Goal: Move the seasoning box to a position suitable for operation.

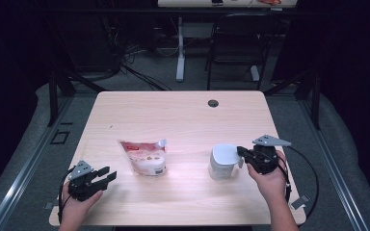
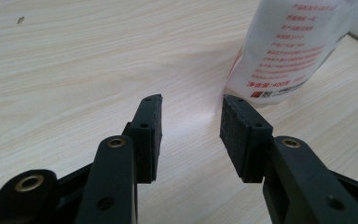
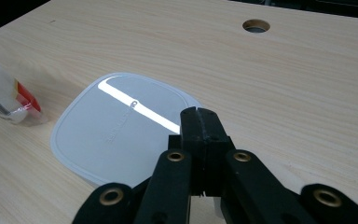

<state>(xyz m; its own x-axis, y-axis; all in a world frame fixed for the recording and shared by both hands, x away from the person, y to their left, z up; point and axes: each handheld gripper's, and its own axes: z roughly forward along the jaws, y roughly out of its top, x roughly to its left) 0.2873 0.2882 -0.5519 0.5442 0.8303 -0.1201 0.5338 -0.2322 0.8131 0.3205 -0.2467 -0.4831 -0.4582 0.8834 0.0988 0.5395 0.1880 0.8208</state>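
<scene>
Resting over the pale wooden table (image 1: pixel 183 108), the right gripper (image 3: pixel 199 122) has its jaws fully closed, tips above the near rim of the white square lidded plastic container (image 3: pixel 116 126). The left gripper (image 2: pixel 190 122) stands half open, empty; the white-and-red printed refill pouch (image 2: pixel 289 46) stands just beyond its right jaw.

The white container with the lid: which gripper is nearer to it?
Right. The right gripper reaches the white container at its edge; the left gripper sits across the table, beyond the pouch.
</scene>
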